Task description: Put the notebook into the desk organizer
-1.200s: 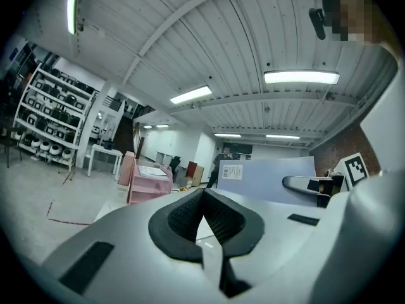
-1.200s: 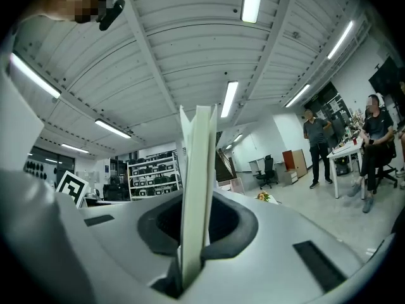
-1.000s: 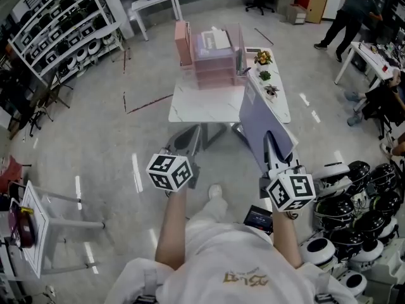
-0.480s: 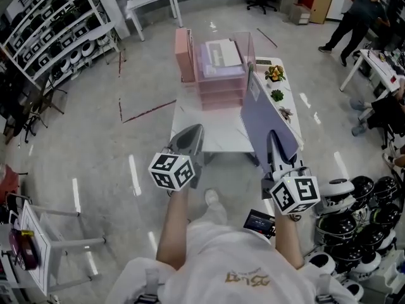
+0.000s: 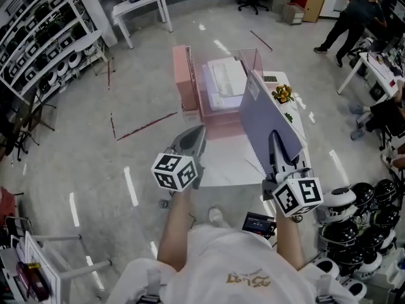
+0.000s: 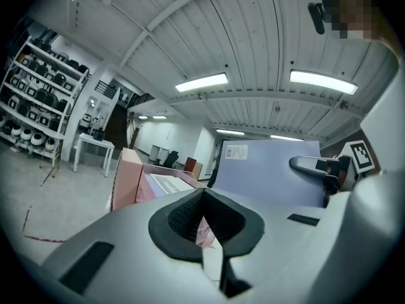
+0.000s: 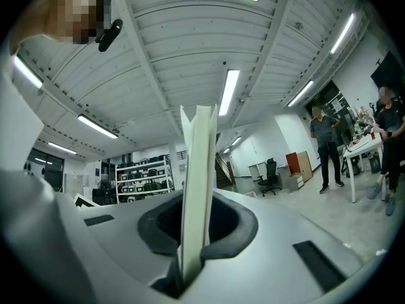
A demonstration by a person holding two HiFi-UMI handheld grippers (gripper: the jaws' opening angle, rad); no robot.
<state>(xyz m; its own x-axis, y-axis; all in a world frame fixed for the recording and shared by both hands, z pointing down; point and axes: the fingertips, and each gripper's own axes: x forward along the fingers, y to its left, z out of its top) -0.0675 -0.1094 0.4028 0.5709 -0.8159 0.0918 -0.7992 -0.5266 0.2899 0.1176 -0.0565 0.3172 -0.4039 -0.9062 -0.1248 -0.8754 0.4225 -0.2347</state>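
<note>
Fingers (image 7: 237, 227) of our right gripper (image 5: 274, 142) clamp the thin lavender notebook (image 5: 262, 116) on edge (long axis forward), the pink plastic desk organizer (image 5: 185, 81) lying ahead-left on the white desk (image 5: 234, 163).

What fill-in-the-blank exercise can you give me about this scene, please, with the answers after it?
1. The right claw is shut on the notebook, while the left claw holds ____.
2. The desk organizer is ____ in colour.
3. The organizer stands on a ____ table.

Missing words: nothing; pink; white.
</note>
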